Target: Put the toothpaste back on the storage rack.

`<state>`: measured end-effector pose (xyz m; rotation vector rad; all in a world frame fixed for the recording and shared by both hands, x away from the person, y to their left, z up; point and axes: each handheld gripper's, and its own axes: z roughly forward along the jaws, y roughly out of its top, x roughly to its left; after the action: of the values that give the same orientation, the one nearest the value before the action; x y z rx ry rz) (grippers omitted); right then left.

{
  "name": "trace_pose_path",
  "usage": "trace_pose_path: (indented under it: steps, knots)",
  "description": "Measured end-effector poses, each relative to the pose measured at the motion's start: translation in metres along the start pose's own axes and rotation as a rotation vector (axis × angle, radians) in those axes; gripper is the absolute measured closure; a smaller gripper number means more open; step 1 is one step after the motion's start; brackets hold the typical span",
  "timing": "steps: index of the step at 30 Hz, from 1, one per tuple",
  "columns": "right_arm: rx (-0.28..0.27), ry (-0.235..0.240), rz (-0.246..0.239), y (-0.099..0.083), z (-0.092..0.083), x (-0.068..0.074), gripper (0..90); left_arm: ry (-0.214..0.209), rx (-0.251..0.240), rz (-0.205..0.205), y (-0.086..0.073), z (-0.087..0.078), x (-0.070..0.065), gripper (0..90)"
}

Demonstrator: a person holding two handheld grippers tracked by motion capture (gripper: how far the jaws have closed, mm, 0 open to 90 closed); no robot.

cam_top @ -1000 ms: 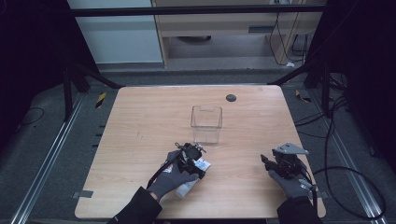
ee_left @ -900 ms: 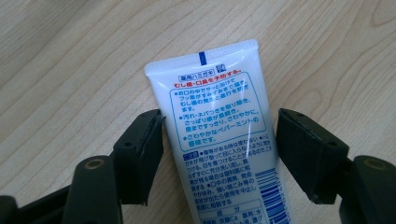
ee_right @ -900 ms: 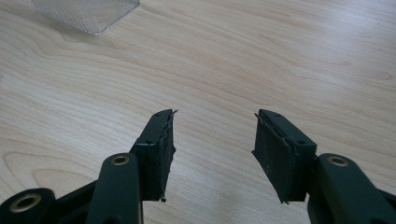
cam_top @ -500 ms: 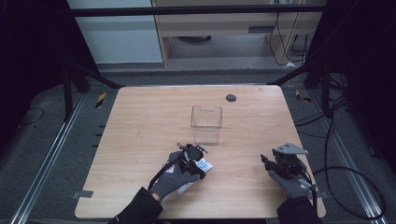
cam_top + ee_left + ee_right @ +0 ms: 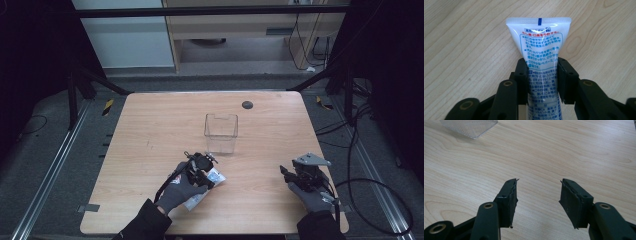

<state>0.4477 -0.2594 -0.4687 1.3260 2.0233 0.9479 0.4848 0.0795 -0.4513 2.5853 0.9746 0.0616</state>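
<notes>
A white toothpaste tube (image 5: 541,47) with blue and red print lies flat on the wooden table (image 5: 150,125), its crimped end pointing away from me. My left gripper (image 5: 542,63) has just been closing its jaws, and both pads now press on the tube's sides. In the high view the left gripper (image 5: 202,167) sits over the tube (image 5: 215,177) in the near middle of the table. My right gripper (image 5: 539,182) stands open over bare wood with nothing between its fingers. In the high view the right gripper (image 5: 286,172) is at the near right.
A clear plastic box (image 5: 220,132) stands upright at the table's centre, just beyond the left gripper; its corner shows in the right gripper view (image 5: 471,126). A small black disc (image 5: 247,104) lies near the far edge. Dark floor surrounds the table.
The left gripper's jaws have drawn in around the tube, and the left hand has barely shifted. The right gripper has kept still.
</notes>
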Motion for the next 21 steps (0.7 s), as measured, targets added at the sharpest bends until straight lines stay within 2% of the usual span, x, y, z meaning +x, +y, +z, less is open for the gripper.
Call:
trace_pose_path:
  steps: [5,8,14,16,17,21]
  knots:
    - [0.002,0.001,0.009,0.0,-0.001,0.0,47.3,0.001,-0.029,-0.002,-0.004,-0.011,0.004,68.1]
    - [0.003,0.002,0.006,0.0,-0.001,0.0,47.4,0.007,-0.064,-0.01,-0.006,-0.022,0.008,68.6]
    - [-0.003,-0.003,0.001,0.0,-0.001,-0.001,47.7,0.036,-0.164,-0.015,-0.01,-0.043,0.011,70.8]
    - [-0.003,-0.004,0.001,0.0,-0.001,-0.001,47.7,0.054,-0.219,-0.017,-0.012,-0.051,0.012,71.9]
    - [-0.003,-0.004,0.001,0.0,-0.001,-0.001,47.7,0.054,-0.219,-0.017,-0.012,-0.051,0.012,72.3]
    - [-0.005,-0.005,0.002,0.0,-0.001,-0.001,47.7,0.075,-0.276,-0.02,-0.014,-0.06,0.011,72.9]
